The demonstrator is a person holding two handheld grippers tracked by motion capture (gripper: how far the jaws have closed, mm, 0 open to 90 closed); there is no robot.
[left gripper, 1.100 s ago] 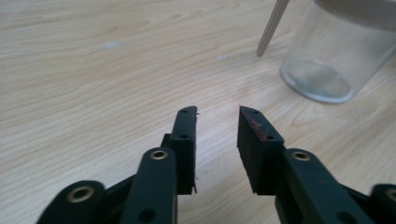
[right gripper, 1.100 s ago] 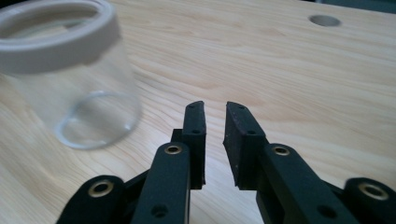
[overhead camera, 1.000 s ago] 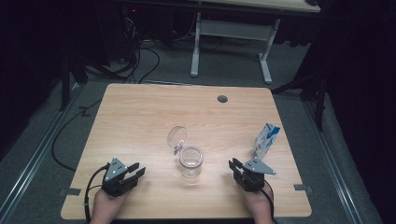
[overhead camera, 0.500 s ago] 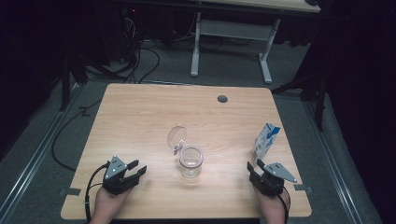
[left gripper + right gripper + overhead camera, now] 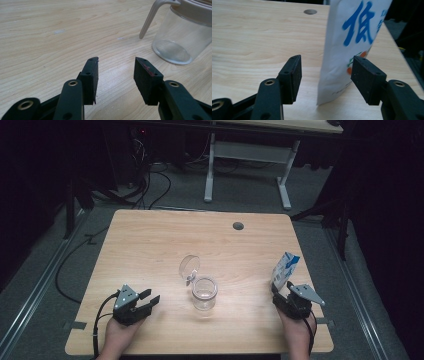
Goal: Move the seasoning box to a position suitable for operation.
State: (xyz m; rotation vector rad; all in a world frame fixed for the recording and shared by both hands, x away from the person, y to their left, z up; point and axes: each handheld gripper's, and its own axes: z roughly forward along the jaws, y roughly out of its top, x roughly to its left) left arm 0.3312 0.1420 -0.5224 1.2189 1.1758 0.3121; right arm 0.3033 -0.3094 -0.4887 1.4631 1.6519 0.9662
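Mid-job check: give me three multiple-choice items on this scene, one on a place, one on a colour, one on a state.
1. Where does the pouch stand? A. table's right edge B. table's left edge C. inside the jar
2. What colour is the pouch's large lettering? A. red B. blue C. black
3. How is the glass jar? A. lidded B. tipped over C. upright, lid swung open

Key: 1 A, it stands just ahead of the right gripper; 2 B, the right gripper view shows blue strokes; 3 C, the lid stands raised behind the rim.

Wood table w/ grommet hole; white desk frame behind.
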